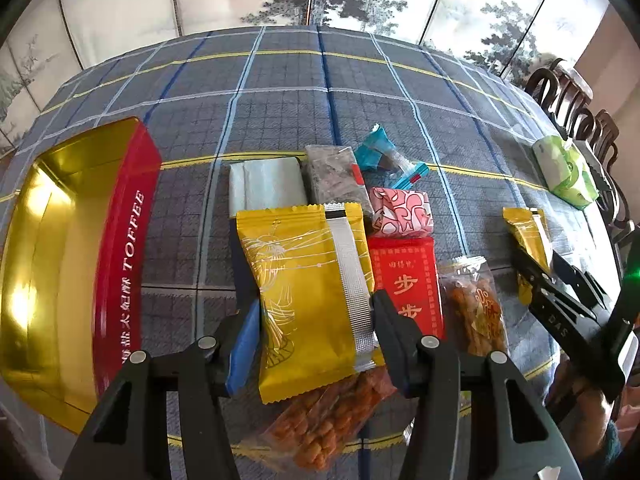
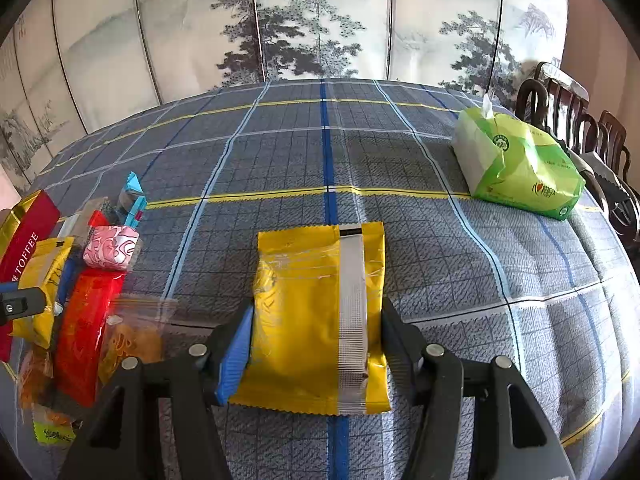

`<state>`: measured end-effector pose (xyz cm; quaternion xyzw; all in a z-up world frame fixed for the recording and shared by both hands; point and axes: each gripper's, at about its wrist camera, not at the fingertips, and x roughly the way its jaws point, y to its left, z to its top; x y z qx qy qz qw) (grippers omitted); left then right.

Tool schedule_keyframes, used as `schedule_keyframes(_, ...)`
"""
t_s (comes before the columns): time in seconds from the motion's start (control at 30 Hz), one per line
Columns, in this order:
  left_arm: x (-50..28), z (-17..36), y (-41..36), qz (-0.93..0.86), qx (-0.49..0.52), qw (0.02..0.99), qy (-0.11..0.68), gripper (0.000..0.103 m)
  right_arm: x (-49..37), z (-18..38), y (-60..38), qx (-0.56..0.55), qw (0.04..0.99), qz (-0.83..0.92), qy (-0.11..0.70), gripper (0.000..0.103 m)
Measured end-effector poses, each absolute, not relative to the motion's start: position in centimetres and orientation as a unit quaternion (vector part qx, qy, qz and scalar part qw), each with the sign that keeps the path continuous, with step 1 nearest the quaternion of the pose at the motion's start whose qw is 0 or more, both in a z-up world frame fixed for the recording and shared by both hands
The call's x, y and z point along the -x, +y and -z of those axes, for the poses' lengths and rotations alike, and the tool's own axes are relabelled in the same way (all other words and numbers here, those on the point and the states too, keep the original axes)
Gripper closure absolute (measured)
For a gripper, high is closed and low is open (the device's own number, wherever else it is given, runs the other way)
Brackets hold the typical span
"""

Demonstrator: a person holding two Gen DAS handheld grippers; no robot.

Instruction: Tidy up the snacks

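Both grippers were built of black plastic. On the left gripper (image 1: 316, 320) and the right gripper (image 2: 316, 332), round silver pivot screws (image 1: 429, 342) were set at the joints, and a ribbed blue pad (image 2: 236, 356) was fitted to one finger.

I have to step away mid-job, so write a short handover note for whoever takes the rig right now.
Left gripper: shut on a yellow packet atop the snack pile.
Right gripper: shut on a second yellow packet, off to the pile's right.
Toffee tin: open at far left, nothing visible inside.
Done: no snack in the tin yet.
Left: probably move both packets, then the red packet, pink candy and remaining snacks. The tissue pack looks unrelated.
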<state>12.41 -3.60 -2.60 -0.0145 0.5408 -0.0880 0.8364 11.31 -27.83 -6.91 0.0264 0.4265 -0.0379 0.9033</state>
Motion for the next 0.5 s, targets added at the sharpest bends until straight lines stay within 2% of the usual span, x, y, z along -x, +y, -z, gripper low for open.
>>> schedule_keyframes(0.5, -9.0, -1.9, -2.0, 0.12, -0.012, 0.856, 0.503, 0.053, -11.2, 6.8, -27.2, -0.011, 0.901, 0.046, 0.431, 0.042)
